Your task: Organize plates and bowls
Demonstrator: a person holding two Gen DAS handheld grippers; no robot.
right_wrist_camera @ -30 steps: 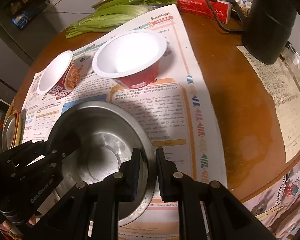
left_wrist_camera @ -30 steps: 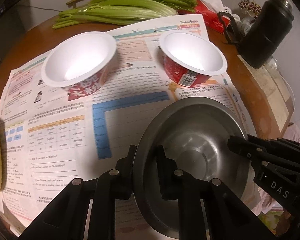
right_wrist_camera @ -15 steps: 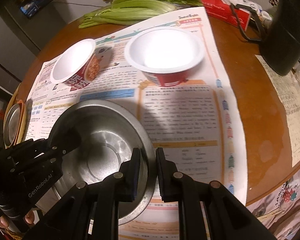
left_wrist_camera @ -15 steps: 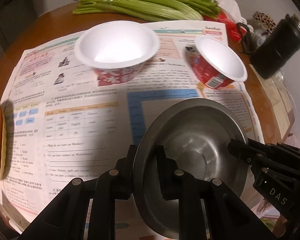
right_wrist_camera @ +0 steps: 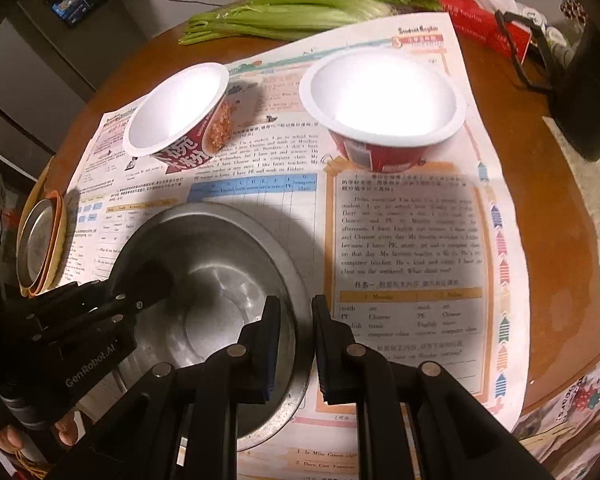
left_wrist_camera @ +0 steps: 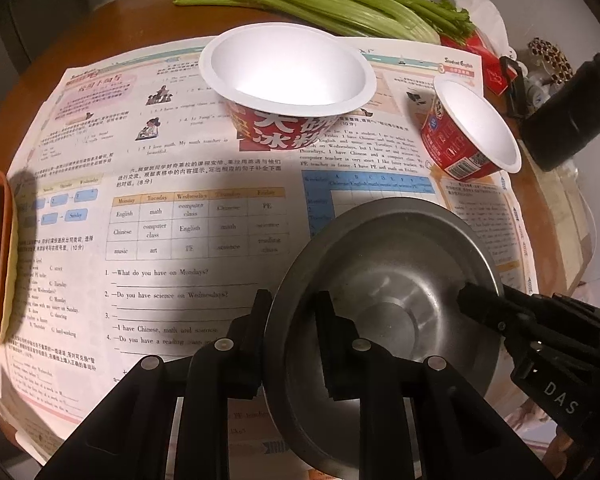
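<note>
While both grippers are pinching opposite sides of the same round stainless-steel bowl, it sits low over the printed worksheet paper spread across the round brown wooden table. Left gripper has one finger outside the rim and one inside, jaws nearly closed with the thin metal wall clamped between them. Right gripper does the same thing on the other edge, narrow gap, rim caught between the pads. You can see each gripper poking into the other camera's shot too, so the bowl is carried two-handed. Further back on the paper are two red-and-white disposable paper bowls: the bigger-looking one stands upright, and the second one stands just to the right of it; both are empty and white inside. Off at the left edge of the table there's a small stack of orange and yellow plates with a metal dish on top. Behind everything lies a bunch of green celery, plus a black thermos flask on the right side.
</note>
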